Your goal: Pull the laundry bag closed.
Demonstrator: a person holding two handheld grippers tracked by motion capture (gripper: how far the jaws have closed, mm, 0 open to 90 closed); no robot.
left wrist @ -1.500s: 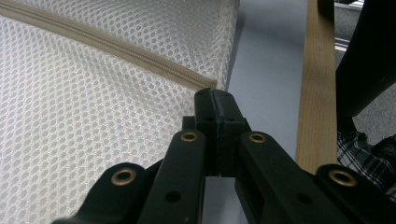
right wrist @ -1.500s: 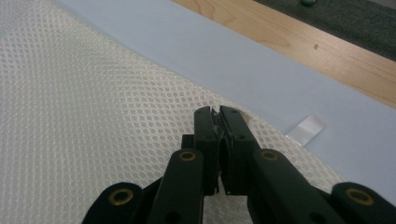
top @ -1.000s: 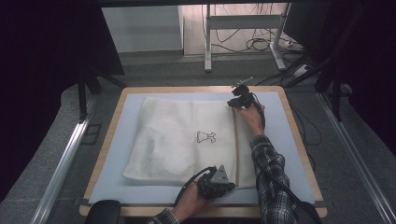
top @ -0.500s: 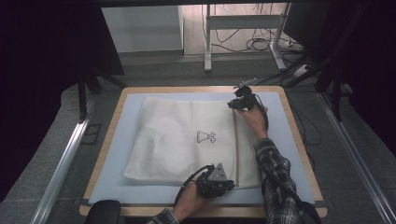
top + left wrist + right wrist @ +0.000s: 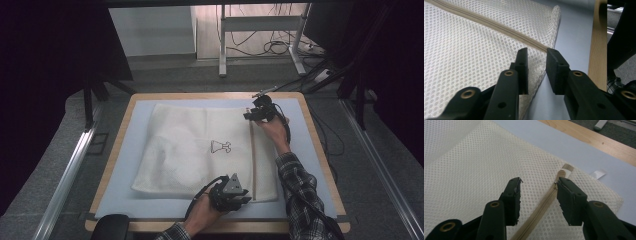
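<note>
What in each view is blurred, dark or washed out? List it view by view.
High view: the surroundings at left and right are nearly black, the floor beyond the table is overexposed, and the mesh bag is soft. Left gripper view: the jaws near the lens are blurred, the mesh and zipper crisp. Right gripper view: the zipper end is sharp, the top left mesh pale.

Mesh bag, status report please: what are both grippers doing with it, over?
Left gripper open at zipper's near end. Right gripper open over zipper's far end. Mesh bag flat on mat. Nothing in the way.
</note>
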